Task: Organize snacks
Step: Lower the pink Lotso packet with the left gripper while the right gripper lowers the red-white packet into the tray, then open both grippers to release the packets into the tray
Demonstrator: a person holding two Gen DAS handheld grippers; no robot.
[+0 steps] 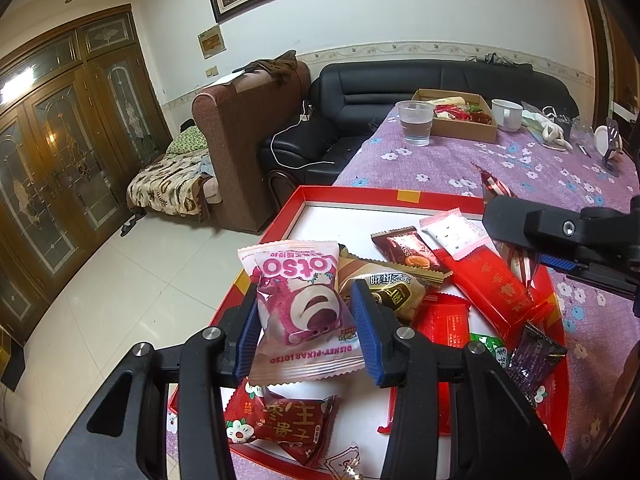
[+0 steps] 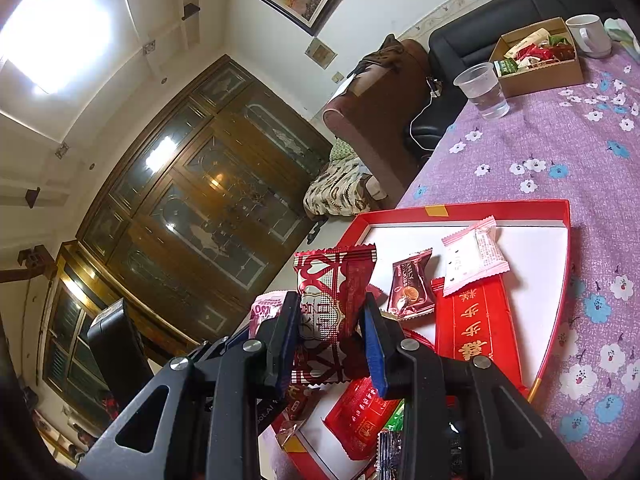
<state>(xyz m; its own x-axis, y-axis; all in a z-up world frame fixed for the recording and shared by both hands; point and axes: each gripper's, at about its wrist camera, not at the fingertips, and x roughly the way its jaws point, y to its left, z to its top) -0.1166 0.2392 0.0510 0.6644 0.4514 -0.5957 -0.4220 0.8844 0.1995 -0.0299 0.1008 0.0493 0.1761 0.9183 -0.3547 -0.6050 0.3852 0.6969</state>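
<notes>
My left gripper [image 1: 306, 314] is shut on a pink Lotso snack packet [image 1: 298, 304], held above a red tray with a white floor [image 1: 320, 216]. My right gripper [image 2: 331, 326] is shut on a red-and-silver packet with heart patterns [image 2: 332, 300], also held over the red tray [image 2: 532, 240]. That right gripper shows at the right edge of the left wrist view [image 1: 560, 240], with the striped packet [image 1: 496, 190] sticking out above it. Several wrapped snacks lie in the tray: a long red bar [image 1: 492, 284], a pale pink packet [image 1: 454, 232], a brown chocolate packet [image 1: 408, 254].
The tray rests on a purple flowered tablecloth [image 1: 520, 168] near the table's left edge. Farther back stand a plastic cup of water [image 1: 417, 122], a cardboard box of snacks [image 1: 460, 114] and a white mug [image 1: 506, 114]. A black sofa [image 1: 400, 84] and a brown armchair [image 1: 244, 136] lie beyond.
</notes>
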